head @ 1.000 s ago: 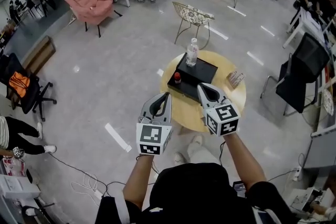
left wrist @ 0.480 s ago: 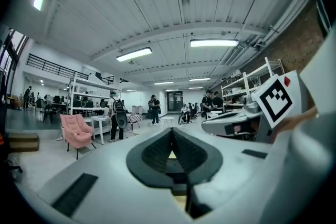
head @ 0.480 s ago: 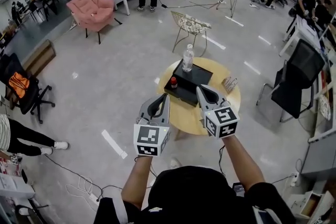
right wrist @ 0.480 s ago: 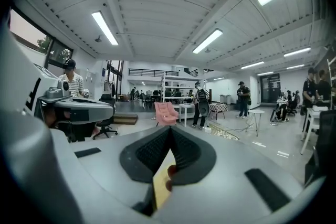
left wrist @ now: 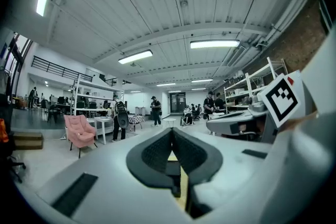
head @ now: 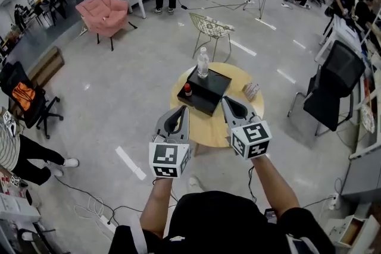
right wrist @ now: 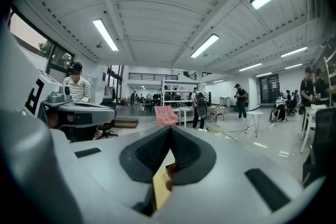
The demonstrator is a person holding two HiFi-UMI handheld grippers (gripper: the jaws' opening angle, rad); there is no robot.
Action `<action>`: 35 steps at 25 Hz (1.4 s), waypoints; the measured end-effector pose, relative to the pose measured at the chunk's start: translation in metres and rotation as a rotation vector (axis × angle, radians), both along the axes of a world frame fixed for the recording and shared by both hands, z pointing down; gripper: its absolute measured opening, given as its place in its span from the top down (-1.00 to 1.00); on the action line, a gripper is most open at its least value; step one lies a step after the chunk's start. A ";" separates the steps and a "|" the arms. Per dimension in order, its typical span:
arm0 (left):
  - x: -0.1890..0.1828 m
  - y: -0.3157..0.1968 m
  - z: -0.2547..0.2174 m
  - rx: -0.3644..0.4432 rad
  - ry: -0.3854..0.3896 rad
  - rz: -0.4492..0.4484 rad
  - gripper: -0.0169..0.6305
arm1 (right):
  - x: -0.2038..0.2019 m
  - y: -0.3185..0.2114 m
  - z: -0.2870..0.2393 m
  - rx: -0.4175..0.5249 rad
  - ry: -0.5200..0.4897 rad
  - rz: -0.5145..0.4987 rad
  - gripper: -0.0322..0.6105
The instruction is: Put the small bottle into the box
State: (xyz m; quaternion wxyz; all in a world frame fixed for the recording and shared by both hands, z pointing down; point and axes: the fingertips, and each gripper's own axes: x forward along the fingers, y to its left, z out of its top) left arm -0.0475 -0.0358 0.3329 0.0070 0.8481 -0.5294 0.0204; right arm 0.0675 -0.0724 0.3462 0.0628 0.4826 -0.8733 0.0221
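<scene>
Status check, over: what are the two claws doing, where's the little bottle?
Left gripper, right gripper: shut, empty, near table. Small bottle upright at left edge of box, untouched. Tall clear bottle stands on box.

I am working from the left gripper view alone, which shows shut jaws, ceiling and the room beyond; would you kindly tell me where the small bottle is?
Observer: The head view shows the small bottle, red-capped, at the left edge of the black box on the round yellow table.
Operator: Thank you. Does anything else stand at that box?
Observer: Yes, a clear water bottle stands upright at its far end.
Operator: And is the right gripper carrying anything?
Observer: No, the right gripper has its jaws together and holds nothing.
</scene>
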 end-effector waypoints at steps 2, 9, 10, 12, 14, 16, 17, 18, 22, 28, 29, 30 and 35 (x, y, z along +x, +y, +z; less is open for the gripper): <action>0.007 0.009 -0.002 -0.003 0.017 -0.013 0.91 | 0.012 0.011 -0.001 0.000 -0.008 0.001 0.90; 0.028 0.046 -0.005 -0.007 0.015 -0.015 0.91 | 0.036 0.047 -0.004 0.002 -0.038 0.005 0.90; 0.032 0.052 -0.005 -0.008 0.011 -0.015 0.91 | 0.039 0.053 -0.004 0.003 -0.040 0.003 0.90; 0.040 0.063 -0.004 -0.007 0.004 -0.013 0.91 | 0.046 0.064 -0.004 0.005 -0.041 0.001 0.90; 0.046 0.073 -0.003 -0.005 -0.001 -0.012 0.91 | 0.050 0.072 -0.003 0.007 -0.040 -0.004 0.90; 0.051 0.082 0.000 -0.006 -0.006 -0.013 0.91 | 0.052 0.080 -0.002 0.008 -0.043 -0.010 0.90; 0.053 0.086 0.001 -0.007 -0.007 -0.013 0.91 | 0.053 0.084 -0.001 0.009 -0.044 -0.013 0.90; 0.054 0.090 0.001 -0.007 -0.009 -0.014 0.91 | 0.053 0.088 -0.001 0.009 -0.045 -0.015 0.90; 0.059 0.104 0.001 -0.003 -0.011 -0.021 0.91 | 0.055 0.101 -0.001 0.012 -0.046 -0.025 0.90; 0.057 0.116 -0.001 0.004 -0.010 -0.033 0.91 | 0.051 0.112 -0.004 0.019 -0.043 -0.039 0.90; 0.056 0.117 -0.002 0.005 -0.009 -0.036 0.91 | 0.051 0.113 -0.004 0.021 -0.043 -0.041 0.90; 0.056 0.118 -0.001 0.007 -0.009 -0.038 0.91 | 0.050 0.114 -0.004 0.022 -0.043 -0.044 0.90; 0.054 0.122 -0.001 0.011 -0.011 -0.045 0.91 | 0.049 0.118 -0.004 0.025 -0.039 -0.051 0.90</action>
